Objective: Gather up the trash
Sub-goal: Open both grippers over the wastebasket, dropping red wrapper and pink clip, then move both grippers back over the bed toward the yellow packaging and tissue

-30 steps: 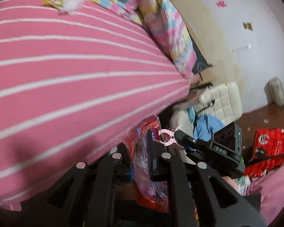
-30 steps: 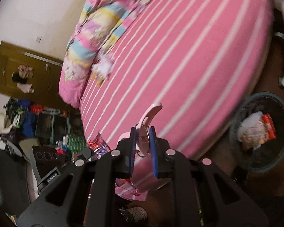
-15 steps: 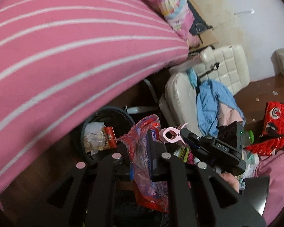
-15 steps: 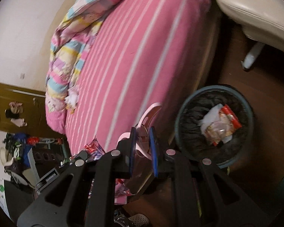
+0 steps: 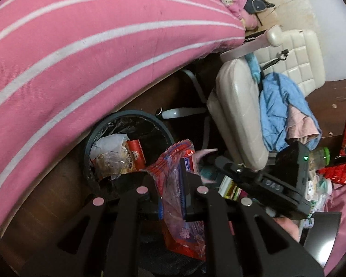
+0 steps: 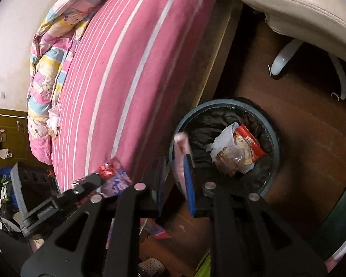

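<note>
Bin (image 6: 274,138) beside bed (image 6: 126,69); chair (image 5: 237,106) near; left tongs (image 5: 171,180) pinch wrapper (image 5: 180,198).

Home bedroom w/ pink striped bed (image 6: 117,73), cartoon quilt (image 6: 48,53), cream office chair (image 5: 242,106) draped in clothes (image 5: 279,115), lined trash bin (image 6: 268,124) bedside.

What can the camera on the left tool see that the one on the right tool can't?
Only the left wrist camera shows the blue clothes heaped on the chair and a green-capped bottle. Only the right wrist camera shows the brown door beyond the bed. Both show the bin with rubbish in it, the pink striped bed, the cream chair, and the snack wrapper pinched in the left gripper.
</note>
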Demonstrator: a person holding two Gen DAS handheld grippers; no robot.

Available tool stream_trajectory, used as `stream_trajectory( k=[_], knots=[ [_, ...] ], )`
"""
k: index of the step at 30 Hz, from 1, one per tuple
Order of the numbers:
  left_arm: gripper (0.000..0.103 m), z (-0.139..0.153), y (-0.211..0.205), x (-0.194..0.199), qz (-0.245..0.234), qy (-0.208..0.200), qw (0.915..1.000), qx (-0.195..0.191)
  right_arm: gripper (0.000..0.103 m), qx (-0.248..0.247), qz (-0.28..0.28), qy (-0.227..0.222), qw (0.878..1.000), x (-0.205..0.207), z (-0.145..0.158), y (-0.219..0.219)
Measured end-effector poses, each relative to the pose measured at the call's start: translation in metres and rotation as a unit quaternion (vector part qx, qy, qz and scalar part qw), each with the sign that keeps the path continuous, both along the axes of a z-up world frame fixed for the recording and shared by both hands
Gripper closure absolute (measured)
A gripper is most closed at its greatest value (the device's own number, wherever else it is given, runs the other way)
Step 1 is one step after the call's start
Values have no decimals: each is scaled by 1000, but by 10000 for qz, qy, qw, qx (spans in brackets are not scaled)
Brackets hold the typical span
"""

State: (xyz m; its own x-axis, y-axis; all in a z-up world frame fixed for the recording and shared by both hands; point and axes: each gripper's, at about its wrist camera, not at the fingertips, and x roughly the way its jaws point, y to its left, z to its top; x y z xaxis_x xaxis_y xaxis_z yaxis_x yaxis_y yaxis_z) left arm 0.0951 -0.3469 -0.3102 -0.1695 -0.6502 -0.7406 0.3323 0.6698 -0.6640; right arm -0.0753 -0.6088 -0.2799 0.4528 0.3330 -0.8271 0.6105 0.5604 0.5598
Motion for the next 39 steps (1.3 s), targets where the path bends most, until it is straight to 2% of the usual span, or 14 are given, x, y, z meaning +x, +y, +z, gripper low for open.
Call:
stream_trajectory(
  k=[3,8,11,15,17,21,26,32,39],
  knots=[
    [93,-15,-11,1,-84,-6,9998,182,67,-80,-34,-25,10000,-2,-1,-7],
    [89,-34,-33,0,-218,6,9987,452,55,-126,-77,-101,9998,-4,0,-10],
    [75,-41,-42,-1,-237,-51,9977,633,48,-146,-71,-149,9998,-4,1,-11],
    [49,-46,-48,-2,-236,-60,9967,775,43,-184,-118,-207,9995,-5,4,-13],
    [41,-46,-48,-1,-205,-58,9968,767,41,-185,-140,-225,9995,-4,5,-14],
    [34,-44,-45,-2,-143,1,9973,713,35,-209,-187,-350,9990,-5,10,-16],
    [18,-27,-29,-3,56,-74,9982,594,28,-190,-179,-596,9979,-5,22,-13],
    [17,-5,-1,-5,290,-64,9983,511,27,-82,-64,-889,9960,-3,42,2],
    [16,43,64,-6,719,-233,9969,232,25,-130,186,-1206,9924,1,94,45]
  ],
)
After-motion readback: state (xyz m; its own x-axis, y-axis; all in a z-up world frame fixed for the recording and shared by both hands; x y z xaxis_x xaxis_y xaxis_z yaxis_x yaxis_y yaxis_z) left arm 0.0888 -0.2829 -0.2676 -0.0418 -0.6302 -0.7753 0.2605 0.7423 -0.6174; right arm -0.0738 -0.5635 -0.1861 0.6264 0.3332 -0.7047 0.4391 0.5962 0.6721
